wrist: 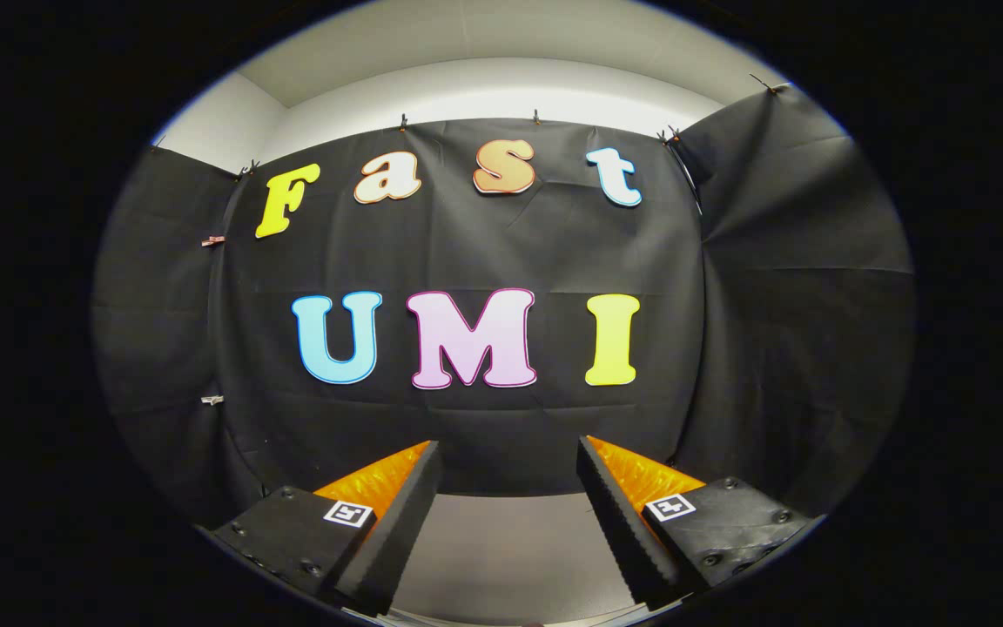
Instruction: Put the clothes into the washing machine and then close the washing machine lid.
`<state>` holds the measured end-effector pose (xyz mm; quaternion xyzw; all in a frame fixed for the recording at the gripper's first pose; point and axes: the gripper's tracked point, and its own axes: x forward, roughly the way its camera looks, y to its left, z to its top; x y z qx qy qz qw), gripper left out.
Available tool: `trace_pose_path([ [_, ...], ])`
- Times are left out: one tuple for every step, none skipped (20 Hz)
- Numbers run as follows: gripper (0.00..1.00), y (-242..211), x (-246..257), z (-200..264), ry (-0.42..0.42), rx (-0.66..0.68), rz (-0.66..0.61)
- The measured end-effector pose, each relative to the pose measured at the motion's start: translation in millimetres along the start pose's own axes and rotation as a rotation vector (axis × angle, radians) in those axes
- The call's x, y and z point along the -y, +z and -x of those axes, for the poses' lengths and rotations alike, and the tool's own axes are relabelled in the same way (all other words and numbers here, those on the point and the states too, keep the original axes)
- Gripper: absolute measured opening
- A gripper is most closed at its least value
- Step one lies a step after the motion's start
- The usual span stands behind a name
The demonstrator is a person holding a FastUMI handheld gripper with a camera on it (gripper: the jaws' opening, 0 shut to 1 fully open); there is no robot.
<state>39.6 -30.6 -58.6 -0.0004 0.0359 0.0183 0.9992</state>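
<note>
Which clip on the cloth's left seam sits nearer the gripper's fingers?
The pale clip, below the reddish clip; the gripper is open, holding nothing.

Matt ribbed black pads (397, 514) line the hand-held gripper (508, 457); wall cloth (484, 244) creased.

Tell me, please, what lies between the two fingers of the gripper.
Nothing is held there. In the gripper view the gripper is open, and between its fingers lies just a bare pale surface, with the booth's black cloth wall beyond.
</note>
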Motion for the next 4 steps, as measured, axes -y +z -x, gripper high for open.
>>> trace_pose_path([
  [0.98, -0.9, -0.6, 0.4, 0.0, -0.002, 0.001],
  [0.98, -1.4, -1.2, 0.0, 0.0, -0.003, 0.002],
  [0.98, -2.0, -2.5, -0.8, 0.002, -0.005, 0.005],
  [0.98, -2.1, -3.5, -1.5, 0.004, -0.006, 0.008],
])
